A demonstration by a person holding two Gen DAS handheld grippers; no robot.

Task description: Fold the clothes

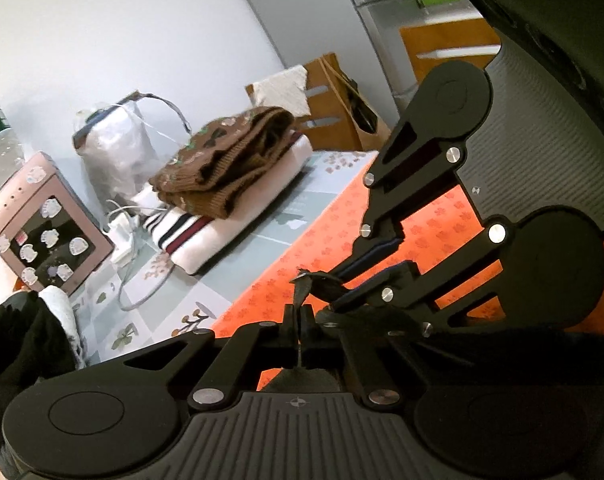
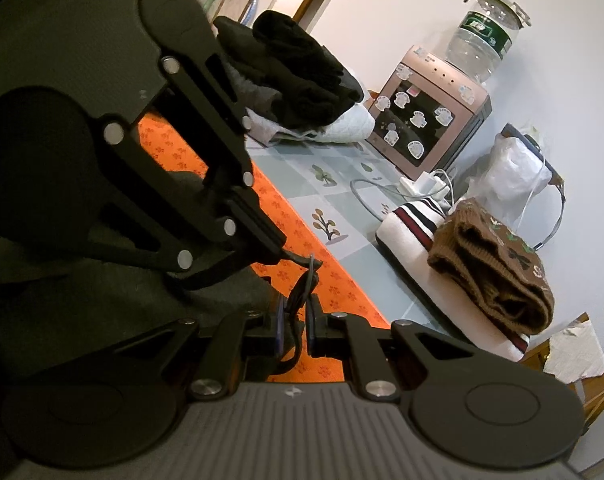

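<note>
Both grippers are shut on a dark garment and held close together above an orange patterned cloth. My left gripper pinches a dark fabric edge; the right gripper shows beside it, shut on the same fabric. In the right wrist view my right gripper clamps a dark fold, with the left gripper just above it. The dark garment hangs below the grippers. A folded brown knit sweater lies on a folded white striped garment.
A pile of black and grey clothes sits on white fabric. A pink appliance with stickers carries a water bottle. A white plastic bag, charger and cables lie on the floral tablecloth. Wooden chairs stand beyond.
</note>
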